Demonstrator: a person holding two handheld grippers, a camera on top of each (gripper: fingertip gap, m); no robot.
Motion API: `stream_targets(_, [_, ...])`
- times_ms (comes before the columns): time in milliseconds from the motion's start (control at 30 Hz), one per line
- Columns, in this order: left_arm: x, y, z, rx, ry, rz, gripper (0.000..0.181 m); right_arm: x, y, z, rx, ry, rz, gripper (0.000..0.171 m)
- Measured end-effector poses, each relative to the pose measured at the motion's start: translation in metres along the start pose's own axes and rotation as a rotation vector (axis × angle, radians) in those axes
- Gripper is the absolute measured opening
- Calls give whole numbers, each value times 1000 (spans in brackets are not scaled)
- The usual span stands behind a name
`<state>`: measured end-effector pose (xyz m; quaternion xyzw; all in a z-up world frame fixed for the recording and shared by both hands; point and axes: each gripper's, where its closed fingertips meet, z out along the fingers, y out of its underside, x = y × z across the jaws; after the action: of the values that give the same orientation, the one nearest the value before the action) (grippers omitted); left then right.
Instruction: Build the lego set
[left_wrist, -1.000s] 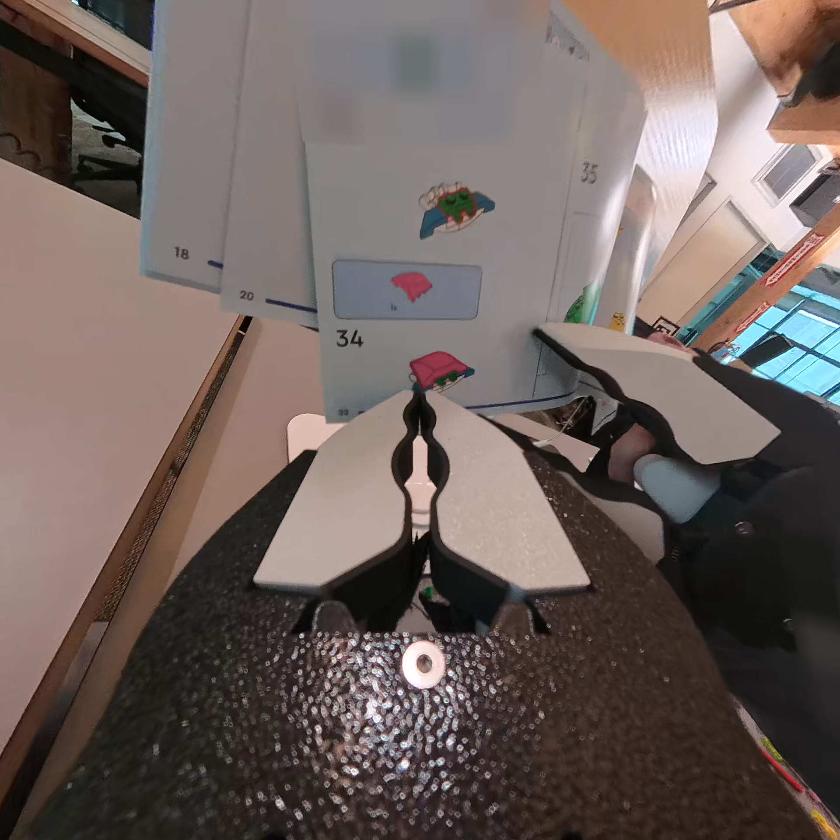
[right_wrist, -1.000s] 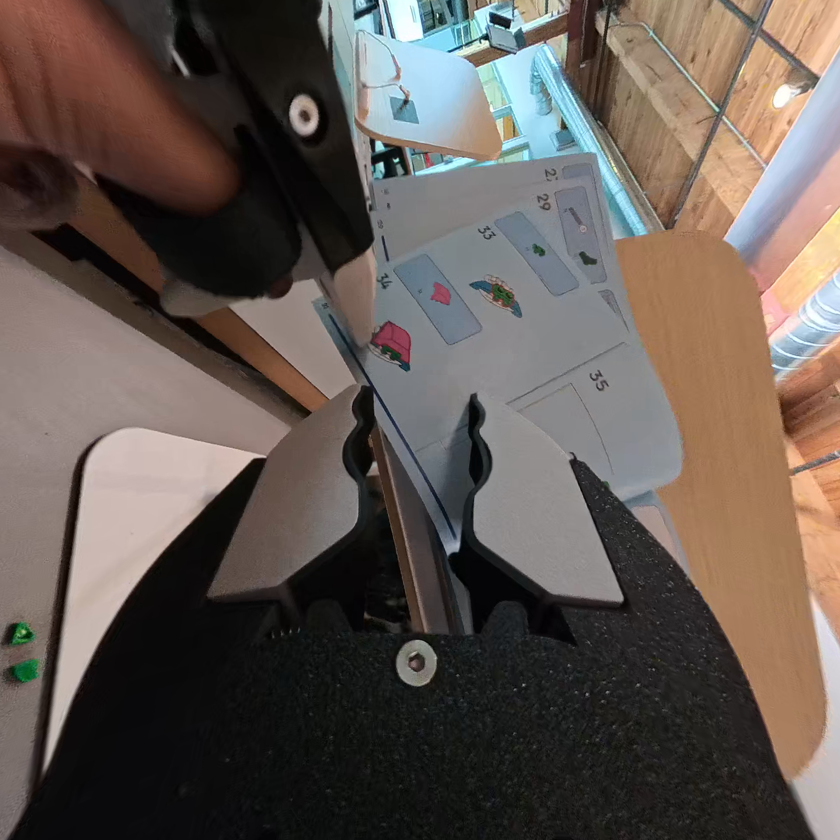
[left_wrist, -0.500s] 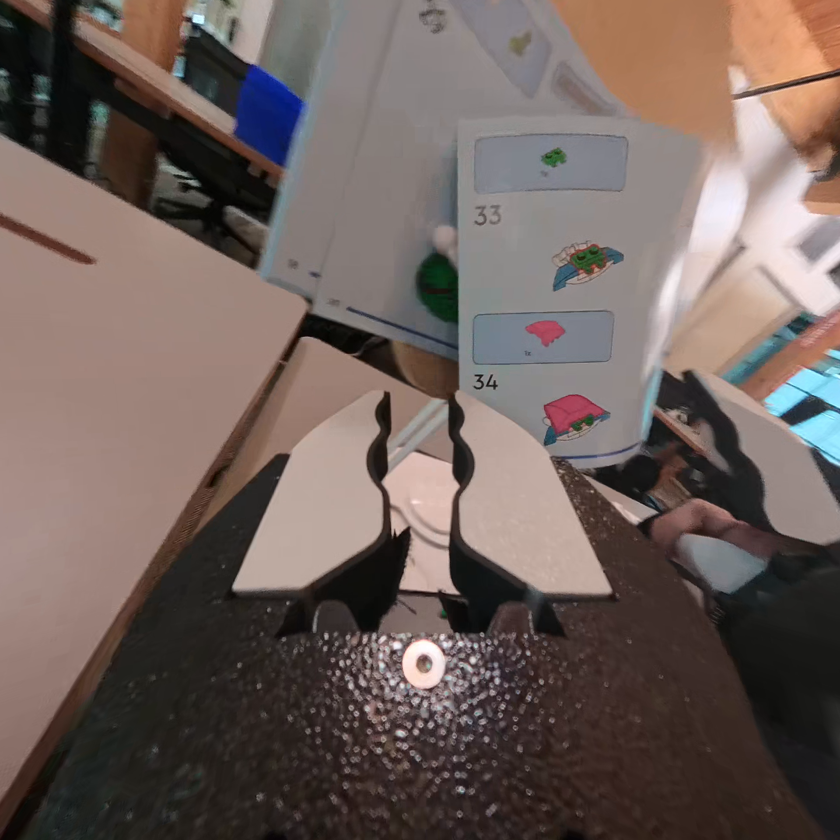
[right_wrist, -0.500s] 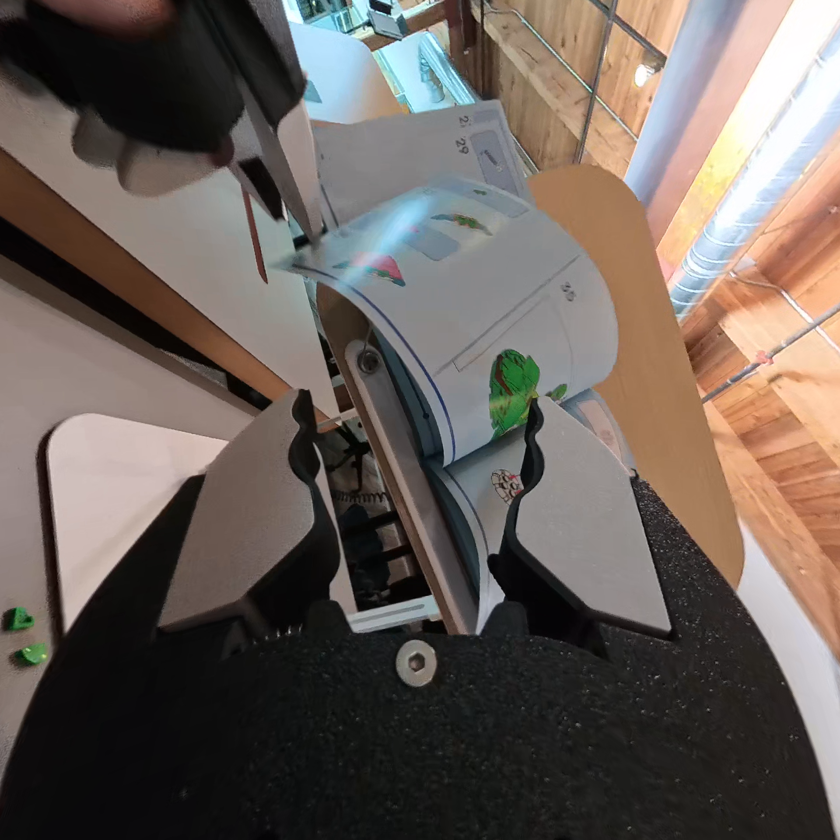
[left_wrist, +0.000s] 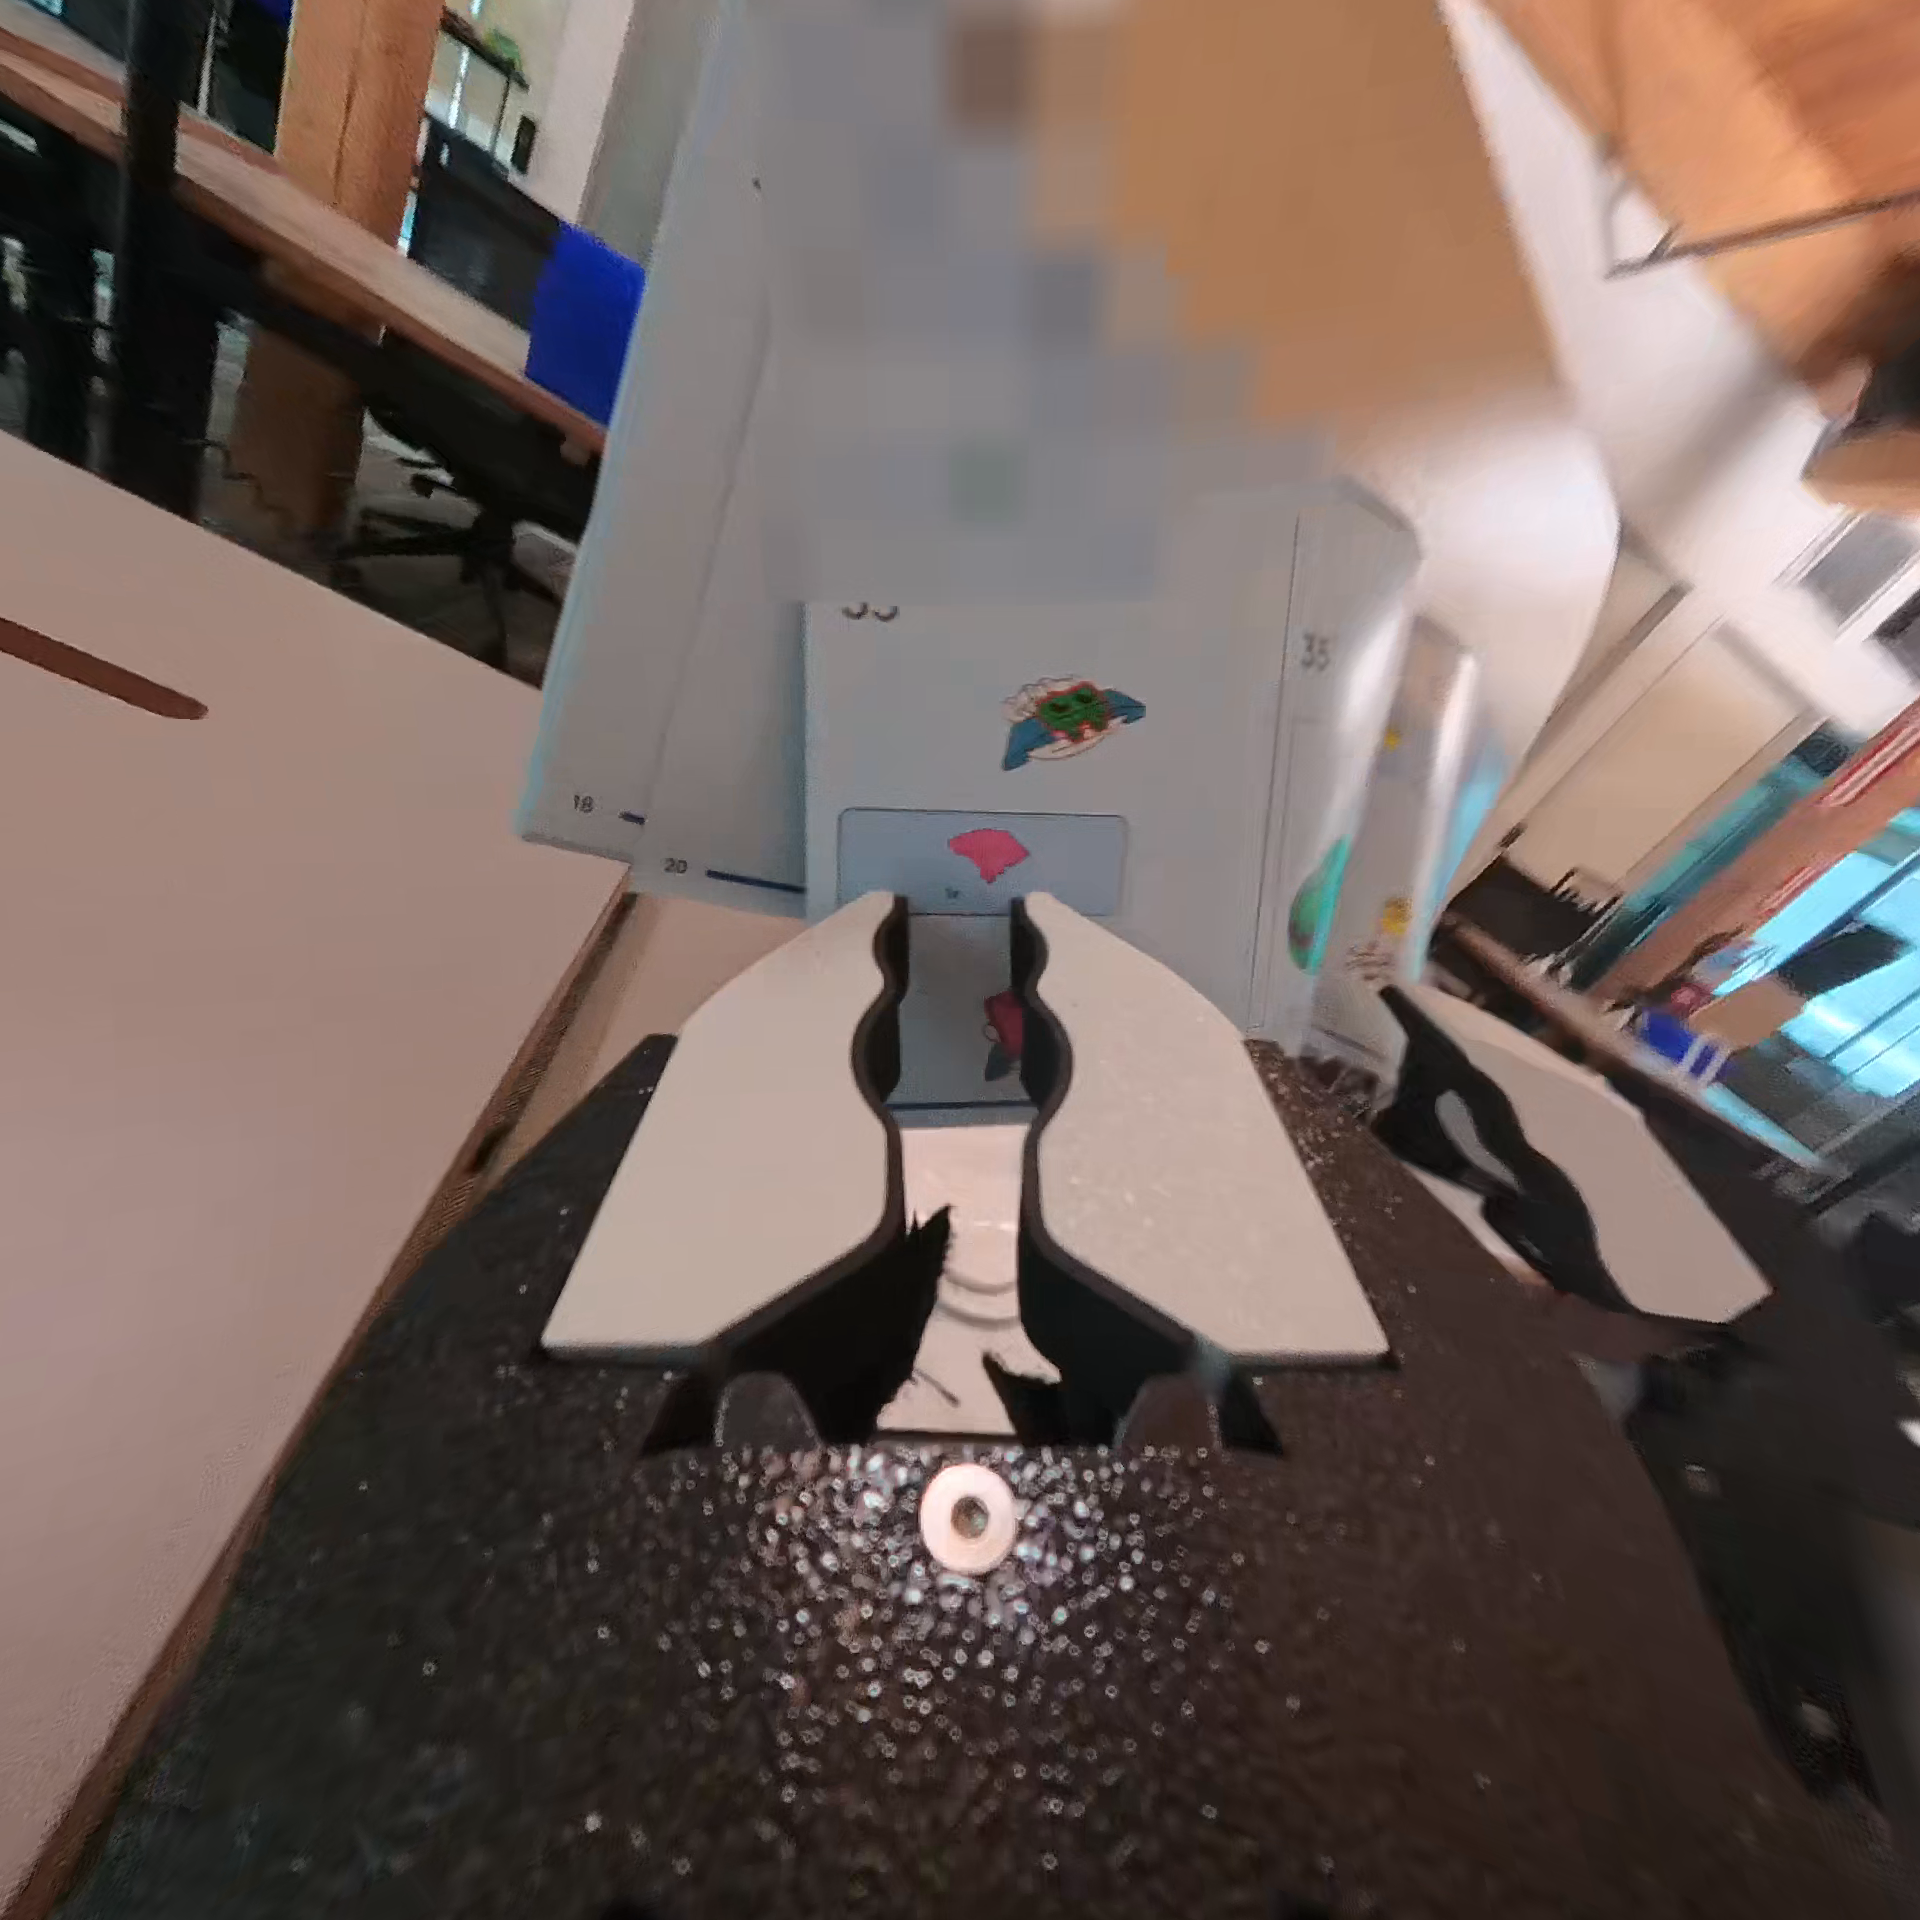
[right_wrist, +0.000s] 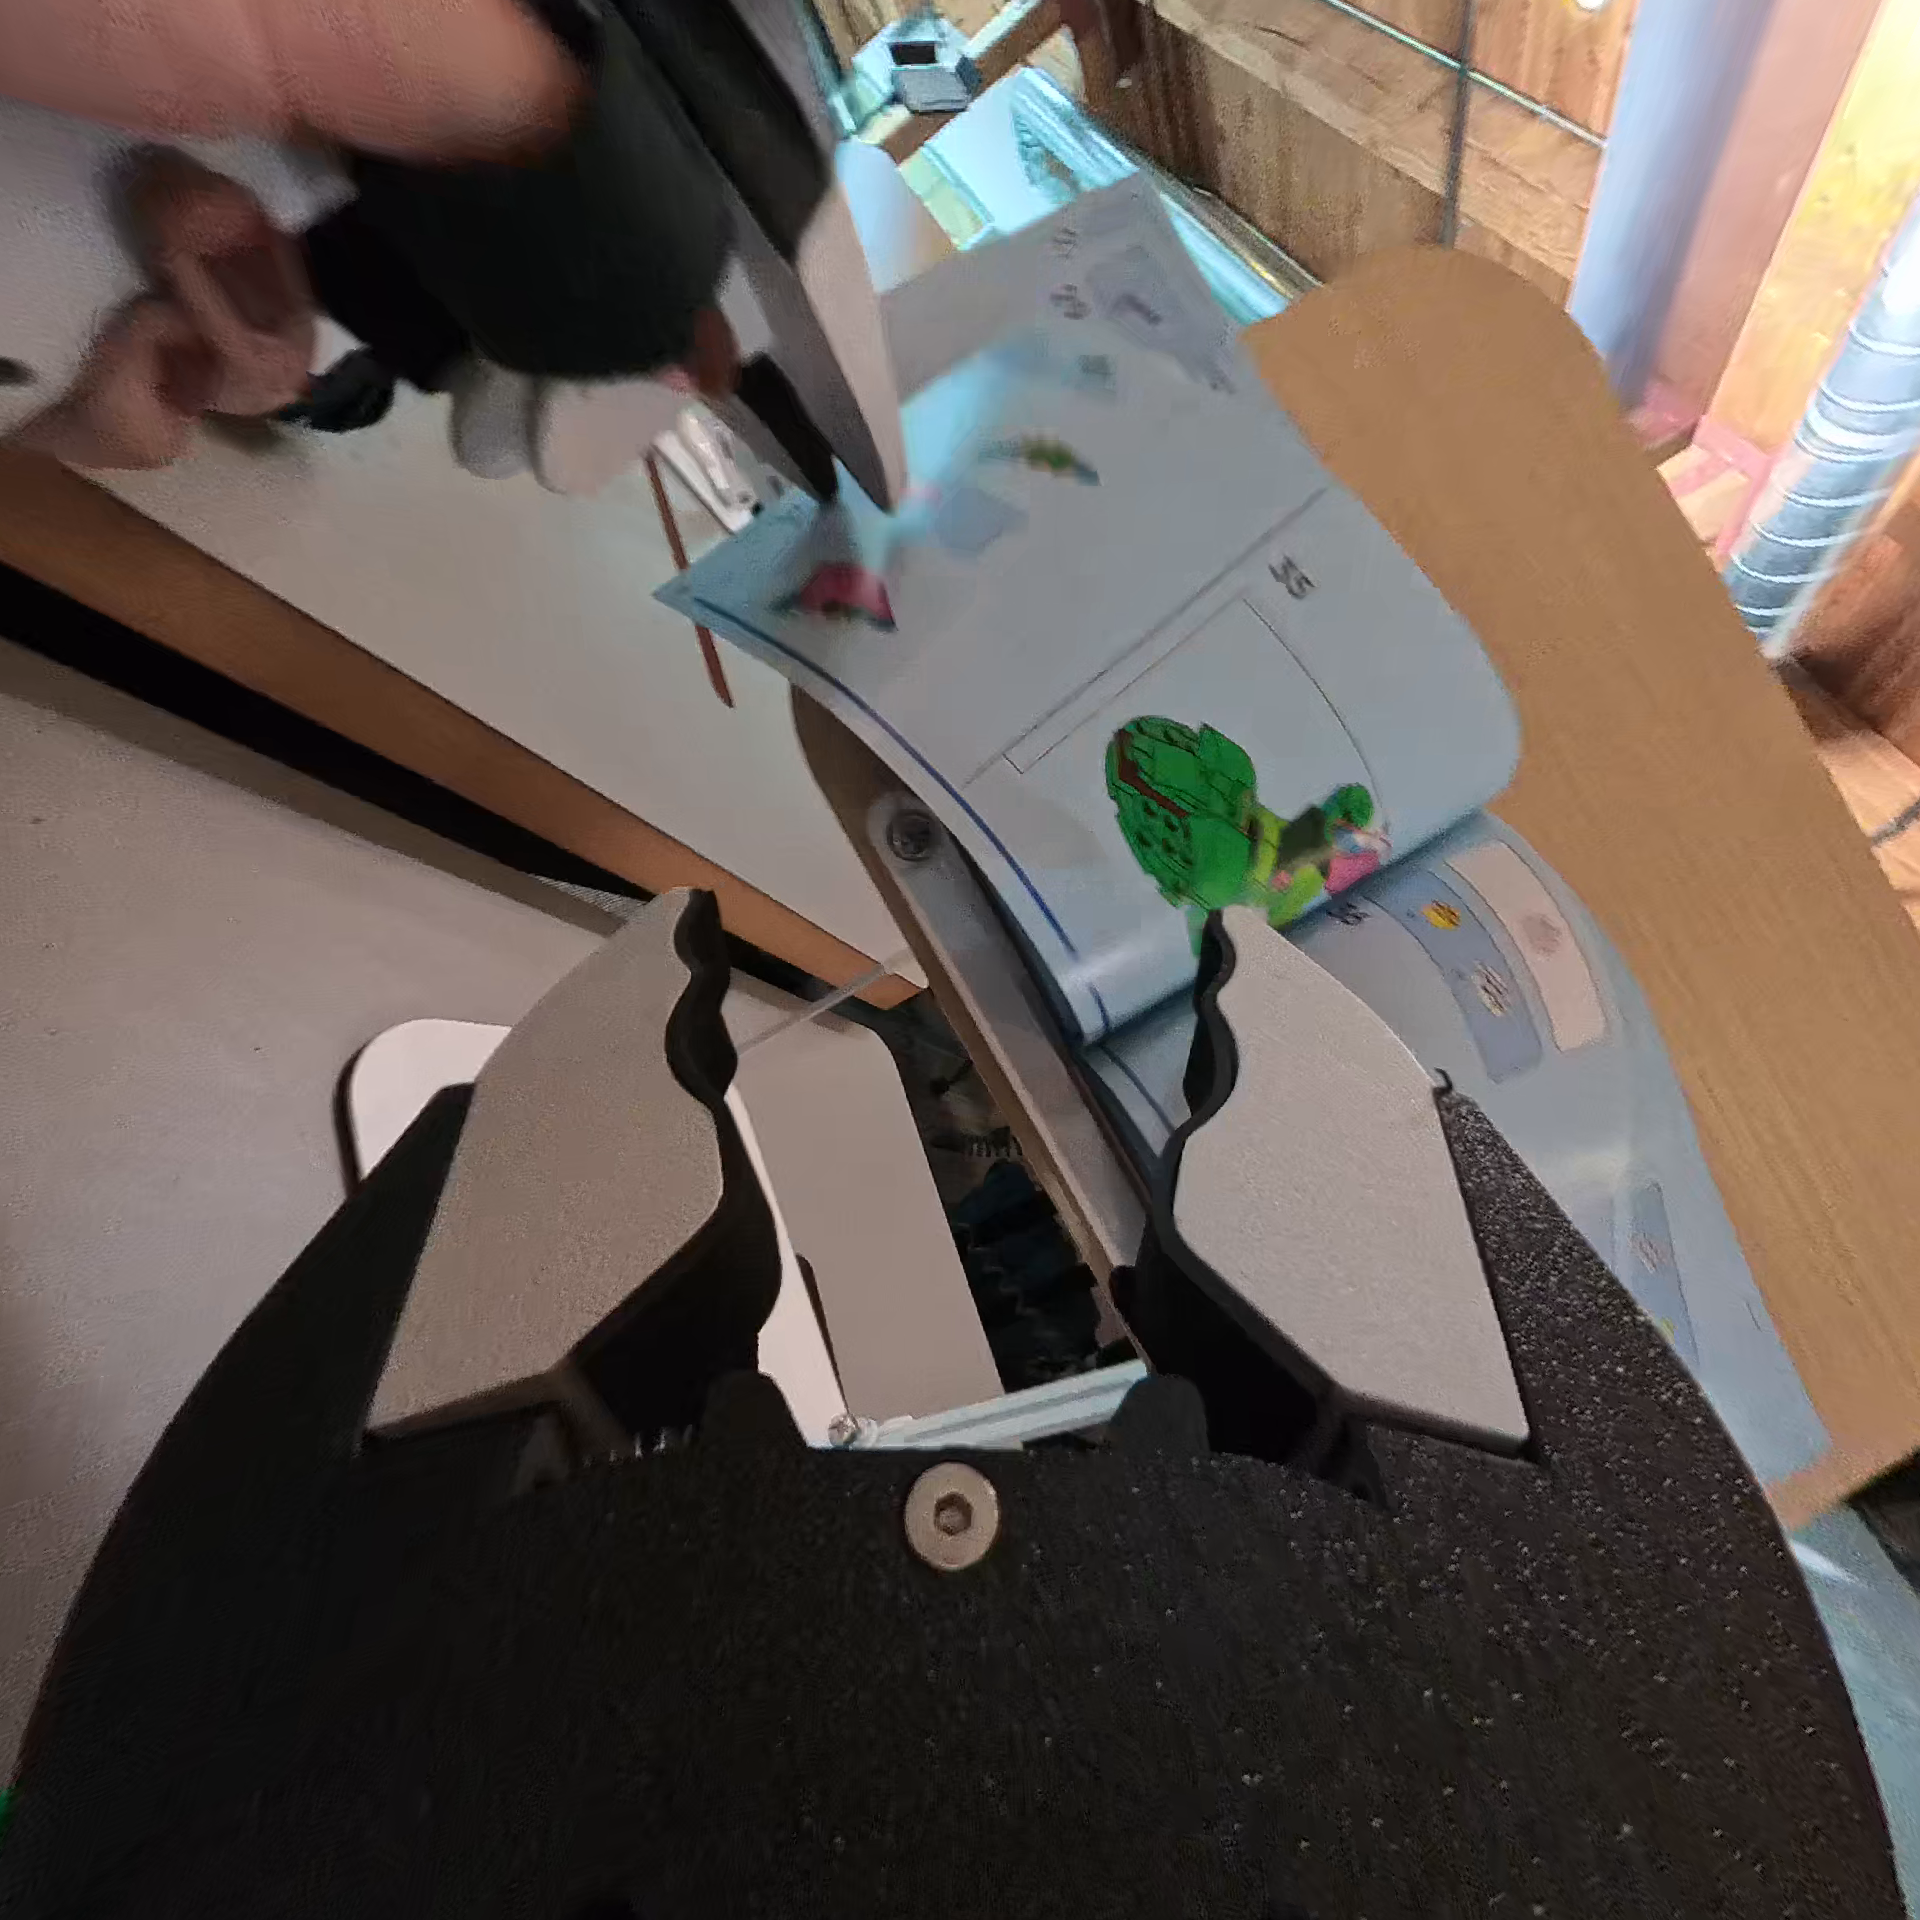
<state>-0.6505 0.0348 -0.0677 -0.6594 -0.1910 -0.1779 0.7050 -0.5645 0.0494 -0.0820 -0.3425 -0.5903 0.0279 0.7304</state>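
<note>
The light-blue instruction booklet (left_wrist: 1039, 748) stands open on a wooden stand (right_wrist: 1558, 623). One page (right_wrist: 1195, 644) curls forward, with step pictures and a green model on it. My left gripper (left_wrist: 958, 909) is slightly open and empty, with the page right in front of its tips. In the right wrist view the left gripper (right_wrist: 852, 488) touches that page near its lower corner. My right gripper (right_wrist: 951, 914) is wide open and empty, its jaws either side of the stand's lower edge without touching it. It shows at the right of the left wrist view (left_wrist: 1413, 1023). No bricks are clearly in view.
The stand's white base plate (right_wrist: 416, 1070) lies on the grey table. A white tabletop with a wooden edge (left_wrist: 260, 935) runs along the left. A hand (right_wrist: 208, 312) holds the left gripper. A metal bracket with a screw (right_wrist: 914, 836) sits behind the page. About 10 centimetres separates my left fingertips from my right.
My left gripper went from shut to slightly open and now faces the page head-on. My right gripper opened wider and drew back from the stand's edge. The page has curled forward.
</note>
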Motion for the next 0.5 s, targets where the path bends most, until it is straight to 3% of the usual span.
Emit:
stream_targets(200, [25, -5, 15, -59, 127, 8, 12, -4, -2, 1, -5, 20, -156, 80])
stream_targets(267, [30, -11, 11, -29, 147, -2, 11, 7, 1, -2, -43, 142, -294, 81])
stream_targets(333, [33, -13, 7, -2, 162, -13, 10, 16, 6, 1, -108, 239, -364, 94])
stream_targets(500, [34, -21, -16, 75, 149, -27, 9, 9, -9, 20, -98, 221, -391, 91])
